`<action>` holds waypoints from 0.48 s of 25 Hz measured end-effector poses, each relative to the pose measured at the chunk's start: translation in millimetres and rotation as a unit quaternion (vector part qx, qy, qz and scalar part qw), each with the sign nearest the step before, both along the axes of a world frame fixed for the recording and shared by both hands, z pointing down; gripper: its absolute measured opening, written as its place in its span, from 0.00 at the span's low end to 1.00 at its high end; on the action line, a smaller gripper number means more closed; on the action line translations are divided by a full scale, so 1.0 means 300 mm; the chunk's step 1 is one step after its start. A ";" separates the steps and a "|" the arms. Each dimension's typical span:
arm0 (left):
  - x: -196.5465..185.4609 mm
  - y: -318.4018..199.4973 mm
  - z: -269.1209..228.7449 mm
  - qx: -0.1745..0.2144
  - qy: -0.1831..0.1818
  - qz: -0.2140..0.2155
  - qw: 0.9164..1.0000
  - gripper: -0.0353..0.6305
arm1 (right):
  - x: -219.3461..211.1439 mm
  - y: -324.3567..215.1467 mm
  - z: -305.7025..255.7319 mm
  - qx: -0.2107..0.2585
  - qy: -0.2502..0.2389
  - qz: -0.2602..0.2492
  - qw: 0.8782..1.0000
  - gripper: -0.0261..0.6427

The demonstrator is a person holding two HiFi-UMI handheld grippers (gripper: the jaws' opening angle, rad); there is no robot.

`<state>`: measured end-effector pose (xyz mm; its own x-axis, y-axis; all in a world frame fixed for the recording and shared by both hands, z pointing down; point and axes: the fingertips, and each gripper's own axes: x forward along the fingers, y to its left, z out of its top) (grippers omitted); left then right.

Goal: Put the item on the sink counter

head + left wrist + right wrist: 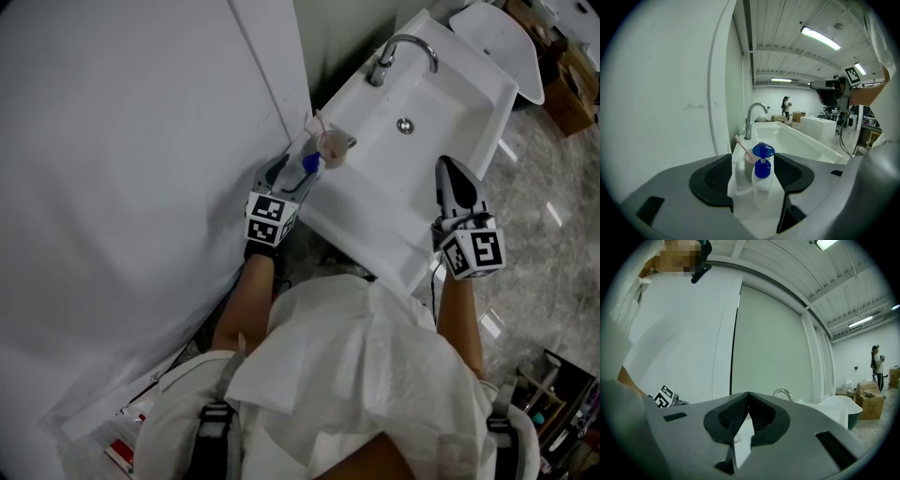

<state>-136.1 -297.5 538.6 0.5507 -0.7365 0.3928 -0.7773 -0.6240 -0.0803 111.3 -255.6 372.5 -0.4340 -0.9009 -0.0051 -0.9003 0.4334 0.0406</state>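
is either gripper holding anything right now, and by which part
Nothing is held. The left gripper is open around the blue-pump bottle, pads clear of it, as it stands on the sink counter. The right gripper is shut and empty.

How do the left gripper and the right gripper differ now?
The left gripper has its jaws apart around the pump bottle; the right gripper has them together, empty. The left gripper is over the sink counter, the right gripper at its opposite edge. Both carry a marker cube.

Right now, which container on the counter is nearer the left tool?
The blue-pump bottle, between the left tool's open jaws; the cup stands behind it.
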 end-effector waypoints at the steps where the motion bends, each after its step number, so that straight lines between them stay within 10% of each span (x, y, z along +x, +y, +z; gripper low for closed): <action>1: -0.008 0.007 -0.018 0.004 0.001 0.000 1.000 0.48 | 0.001 0.000 0.003 -0.001 -0.001 0.001 1.000 0.05; 12: -0.095 0.074 -0.269 0.066 0.077 -0.007 0.995 0.37 | 0.028 0.010 0.002 0.001 -0.004 0.014 1.000 0.05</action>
<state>-164.6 -275.2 457.9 0.5866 -0.7837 0.2043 -0.7949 -0.6054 -0.0399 119.6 -252.7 372.9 -0.4083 -0.9128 -0.0103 -0.9124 0.4078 0.0340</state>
